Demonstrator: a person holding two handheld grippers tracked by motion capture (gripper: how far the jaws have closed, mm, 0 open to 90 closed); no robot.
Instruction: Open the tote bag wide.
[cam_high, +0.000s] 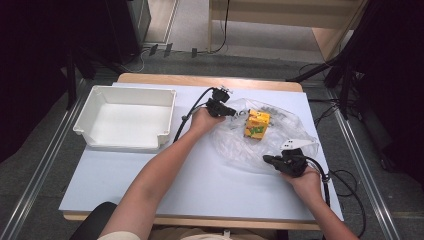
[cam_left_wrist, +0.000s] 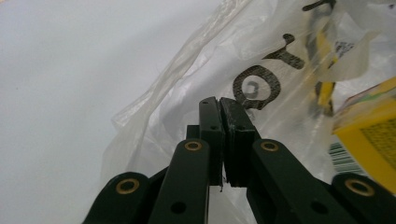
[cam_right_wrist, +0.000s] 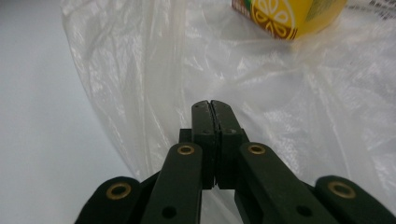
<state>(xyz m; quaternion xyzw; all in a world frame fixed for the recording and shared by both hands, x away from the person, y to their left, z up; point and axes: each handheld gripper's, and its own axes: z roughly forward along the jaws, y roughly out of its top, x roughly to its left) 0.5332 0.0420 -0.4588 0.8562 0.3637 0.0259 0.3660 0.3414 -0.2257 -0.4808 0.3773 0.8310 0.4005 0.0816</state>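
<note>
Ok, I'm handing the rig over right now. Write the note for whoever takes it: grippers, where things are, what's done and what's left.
Left gripper: jaws shut on the clear plastic bag at its far left edge.
Right gripper: jaws shut on the bag's near edge.
Yellow juice carton: inside the bag, mid-table, right of the white bin.
Done: both edges of the bag look gripped.
Left: probably open the bag and get the carton out, perhaps into the bin; the bin has nothing in it.
</note>
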